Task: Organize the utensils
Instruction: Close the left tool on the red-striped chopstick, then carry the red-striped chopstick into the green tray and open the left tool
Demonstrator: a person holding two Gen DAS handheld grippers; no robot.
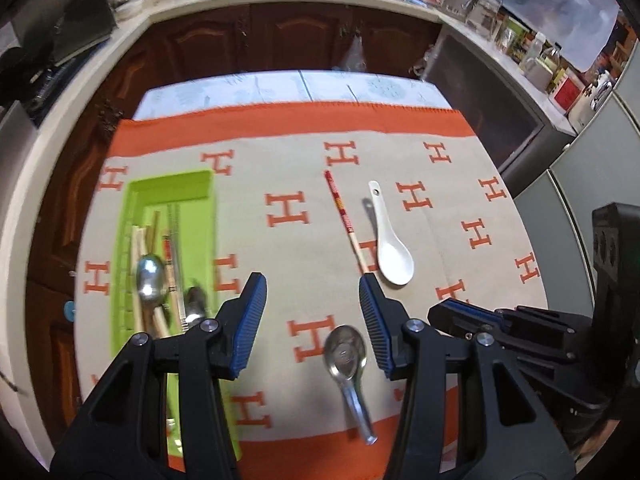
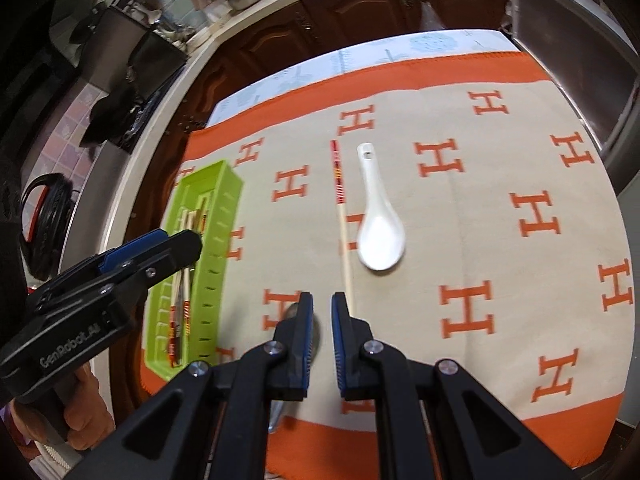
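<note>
My left gripper is open and holds nothing. It hovers over a metal spoon lying on the cloth, just right of the green tray. The tray holds metal spoons and chopsticks. A red-topped chopstick and a white ceramic spoon lie further out on the cloth. My right gripper has its jaws almost together, with a thin slit and nothing between them. It sits low over the metal spoon, which its fingers partly hide. The chopstick and white spoon lie ahead.
A grey and orange cloth with H marks covers the table. Dark wood cabinets and a cluttered counter ring the table. A person's hand holds my left gripper over the tray.
</note>
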